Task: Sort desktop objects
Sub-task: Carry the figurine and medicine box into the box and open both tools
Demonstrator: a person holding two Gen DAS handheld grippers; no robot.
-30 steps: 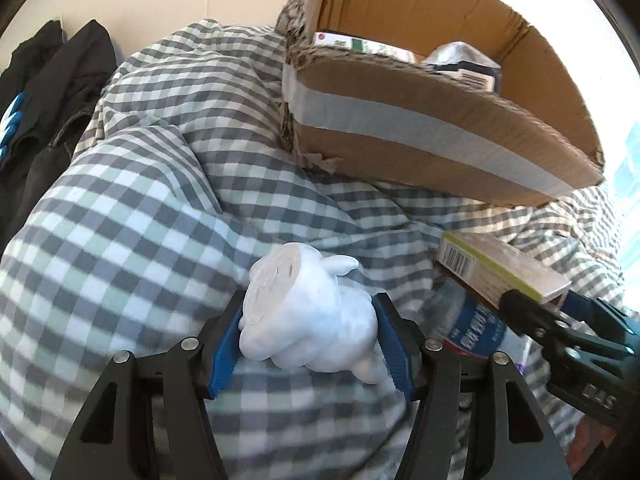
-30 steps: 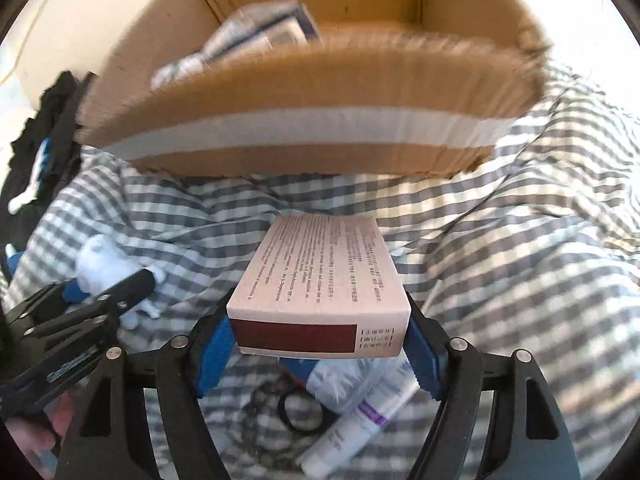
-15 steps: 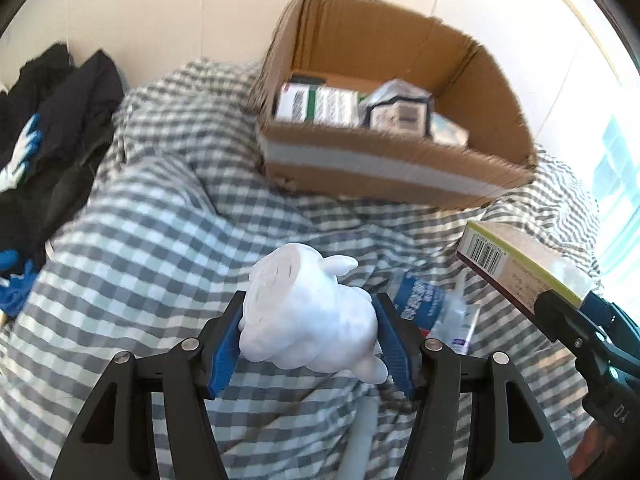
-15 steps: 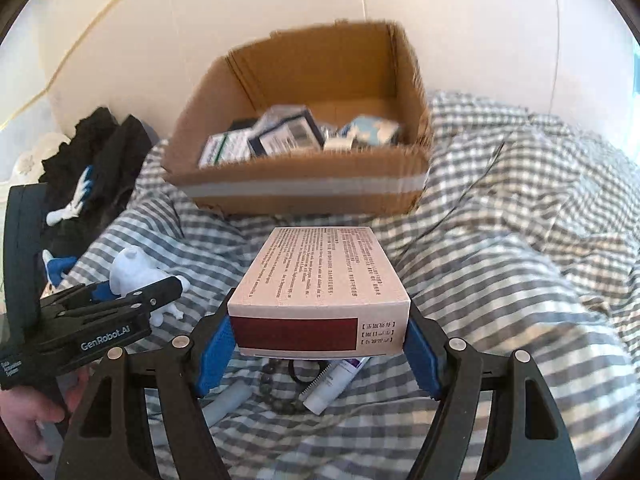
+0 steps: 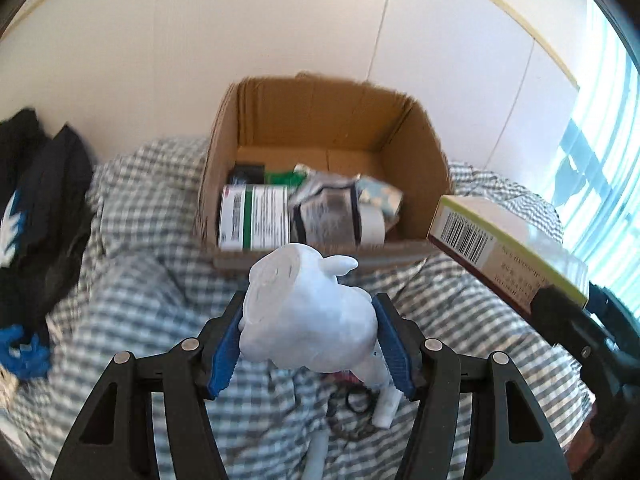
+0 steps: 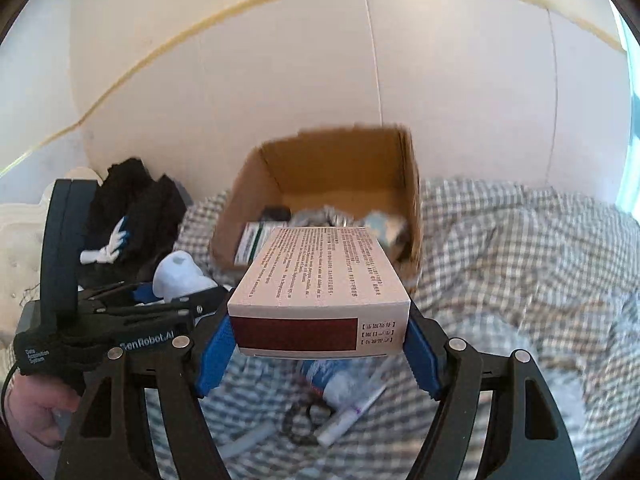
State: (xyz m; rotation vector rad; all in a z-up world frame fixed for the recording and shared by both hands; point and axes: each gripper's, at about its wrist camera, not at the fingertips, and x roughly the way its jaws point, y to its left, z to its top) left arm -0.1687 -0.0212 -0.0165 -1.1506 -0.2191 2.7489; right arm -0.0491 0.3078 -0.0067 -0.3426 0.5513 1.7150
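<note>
Both grippers have risen since the earlier frames: the cardboard box [image 5: 332, 168], previously seen from its taped front wall, now shows its open top and contents from above.

Left gripper [image 5: 309, 344]: its blue pads [image 5: 224, 354] are closed against the flanks of a white figurine [image 5: 308, 316], which is held clear of the bedding, just in front of the box's near wall in the left wrist view. The same figurine appears in the right wrist view [image 6: 176, 276], to the left of the box.

Right gripper [image 6: 318, 350]: its pads press both short sides of a rectangular carton [image 6: 320, 284], held level with the printed face up and a dark red panel toward the camera. In the left wrist view the carton [image 5: 500, 248] is at the right, barcode end forward, beside the box's right front corner.

Box contents (partly blurred): a green-and-white package [image 5: 256, 222], a crumpled silver pouch [image 5: 324, 216] and a pale patterned packet [image 5: 378, 196].

The checked bedding [image 6: 520, 264] carries the box and, below the grippers, a white tube [image 6: 352, 416], a blue-labelled item [image 6: 328, 376] and black rings [image 6: 304, 416]. Dark clothing [image 5: 36, 208] is piled at the left against the wall.
</note>
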